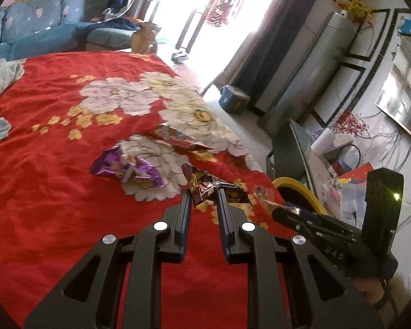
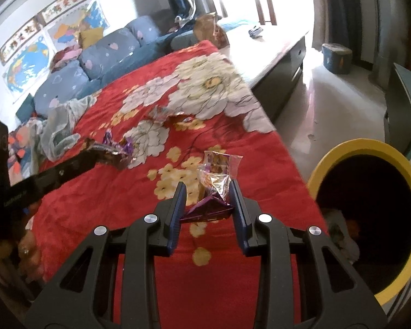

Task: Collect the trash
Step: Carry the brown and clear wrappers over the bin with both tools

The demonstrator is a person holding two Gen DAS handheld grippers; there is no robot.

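While both grippers tilt down over the red floral blanket [image 1: 54, 205], the left gripper [image 1: 204, 192] is clenched on a dark snack wrapper [image 1: 202, 185]. The right gripper [image 2: 208, 190] grasps a clear and purple wrapper [image 2: 215, 189] beside the yellow-rimmed bin [image 2: 342, 148]. Farther on the blanket lie a purple wrapper [image 1: 128, 167] and a red wrapper [image 1: 178, 138].

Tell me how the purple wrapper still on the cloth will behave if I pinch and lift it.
The purple wrapper looks like thin crinkled foil, so probably very light and floppy. Its glossy surface may slip between pads. It lies open and crumpled on the red cloth, so it should crush rather than resist.
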